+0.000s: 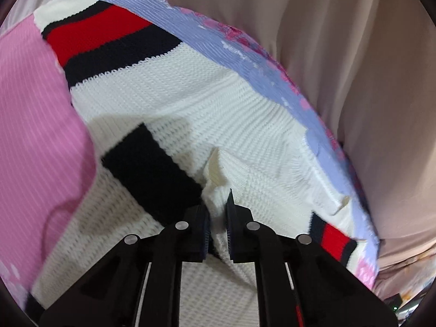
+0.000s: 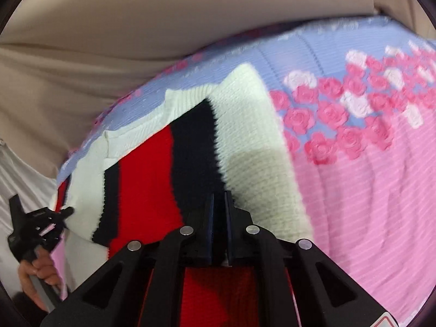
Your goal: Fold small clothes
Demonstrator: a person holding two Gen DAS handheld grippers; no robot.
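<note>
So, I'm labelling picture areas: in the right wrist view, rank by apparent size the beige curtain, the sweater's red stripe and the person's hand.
1. Beige curtain
2. Red stripe
3. Person's hand, partly cut off at the edge

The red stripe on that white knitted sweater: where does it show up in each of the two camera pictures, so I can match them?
Left wrist view: the red stripe runs across the upper left, between two black bands on the white sweater.
Right wrist view: it fills the lower centre, reaching down to the right gripper.
Shared landmark: the blue and pink rose bedspread under the sweater.
</note>
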